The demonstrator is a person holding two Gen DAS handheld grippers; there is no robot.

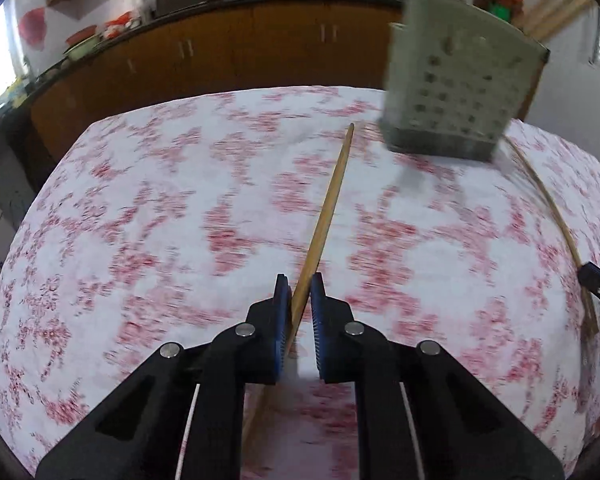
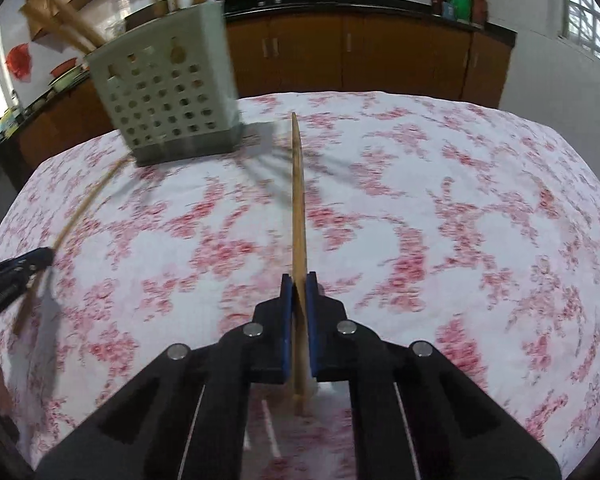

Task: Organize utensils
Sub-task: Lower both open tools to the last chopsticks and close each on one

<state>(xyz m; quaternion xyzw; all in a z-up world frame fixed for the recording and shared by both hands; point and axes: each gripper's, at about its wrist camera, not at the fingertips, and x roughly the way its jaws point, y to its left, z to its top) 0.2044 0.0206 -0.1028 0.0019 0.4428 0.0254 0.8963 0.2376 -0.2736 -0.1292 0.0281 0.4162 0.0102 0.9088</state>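
Observation:
My left gripper (image 1: 300, 286) holds a wooden chopstick (image 1: 332, 200) between its blue pads; the stick points toward the perforated grey utensil holder (image 1: 456, 92) at the far right. My right gripper (image 2: 299, 280) is shut on another wooden chopstick (image 2: 298, 200) that points away, with the holder (image 2: 168, 96) at the far left. Several wooden utensils (image 2: 64, 12) stand in the holder. Each gripper shows at the edge of the other's view, the right one (image 1: 598, 288) with its stick (image 1: 548, 208), the left one (image 2: 16, 272) with its stick (image 2: 84, 208).
The table is covered by a white cloth with red flowers (image 1: 160, 220). Brown kitchen cabinets (image 2: 380, 52) with a dark counter, woks and jars stand behind the table.

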